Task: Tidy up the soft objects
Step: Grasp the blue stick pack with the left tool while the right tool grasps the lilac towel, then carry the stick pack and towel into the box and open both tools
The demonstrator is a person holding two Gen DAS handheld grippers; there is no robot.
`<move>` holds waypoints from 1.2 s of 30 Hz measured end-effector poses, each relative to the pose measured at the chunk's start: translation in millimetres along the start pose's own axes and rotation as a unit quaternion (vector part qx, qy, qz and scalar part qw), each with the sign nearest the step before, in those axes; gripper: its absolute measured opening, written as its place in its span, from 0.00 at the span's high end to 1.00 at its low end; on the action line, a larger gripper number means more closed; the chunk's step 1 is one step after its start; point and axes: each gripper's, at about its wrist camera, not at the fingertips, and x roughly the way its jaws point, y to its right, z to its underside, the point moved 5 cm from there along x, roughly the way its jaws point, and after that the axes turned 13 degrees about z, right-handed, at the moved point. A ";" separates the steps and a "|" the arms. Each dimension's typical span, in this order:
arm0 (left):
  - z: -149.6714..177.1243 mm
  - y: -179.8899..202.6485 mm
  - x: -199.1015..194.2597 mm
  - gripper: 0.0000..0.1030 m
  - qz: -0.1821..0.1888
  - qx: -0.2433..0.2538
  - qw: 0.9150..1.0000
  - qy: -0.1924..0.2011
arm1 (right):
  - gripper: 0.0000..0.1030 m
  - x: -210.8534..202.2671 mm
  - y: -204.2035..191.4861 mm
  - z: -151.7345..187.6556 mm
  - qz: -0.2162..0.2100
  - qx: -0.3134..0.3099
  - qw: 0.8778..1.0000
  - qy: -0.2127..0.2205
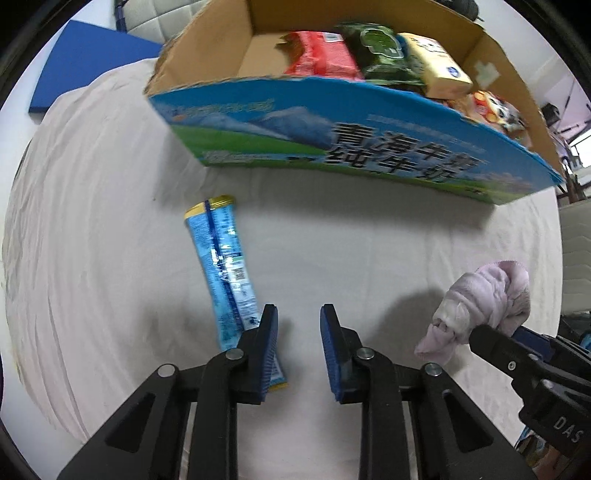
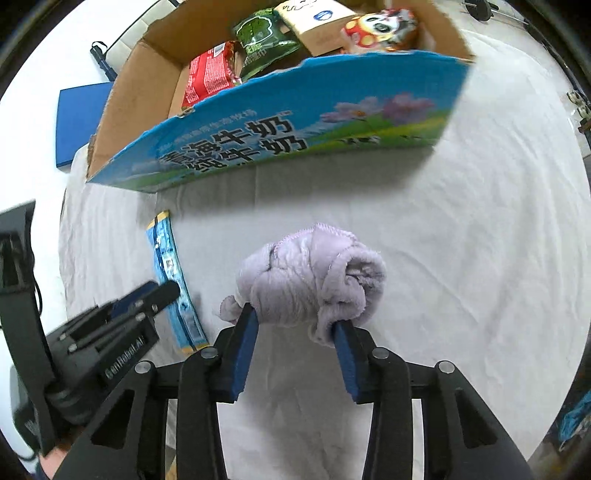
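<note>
My right gripper (image 2: 295,325) is shut on a rolled lilac cloth (image 2: 310,280), held above the white sheet in front of the box; the cloth also shows in the left wrist view (image 1: 484,306). My left gripper (image 1: 299,314) is open and empty, just right of a long blue packet (image 1: 229,273) lying on the sheet; its left pad overlaps the packet's near end. The packet also shows in the right wrist view (image 2: 173,280). An open cardboard box (image 1: 332,122) with a blue printed front stands beyond, also in the right wrist view (image 2: 280,125).
The box holds a red pack (image 1: 321,55), a dark green pack (image 1: 388,55), a yellow pack (image 1: 439,66) and a panda-print bag (image 2: 380,29). A blue flat pad (image 1: 85,62) lies at the far left off the sheet. The white sheet (image 1: 92,221) covers the surface.
</note>
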 end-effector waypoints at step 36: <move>-29.7 -91.4 53.9 0.50 0.007 -0.112 0.987 -0.116 | 0.59 21.2 16.3 -7.5 -0.003 0.040 0.999 -0.018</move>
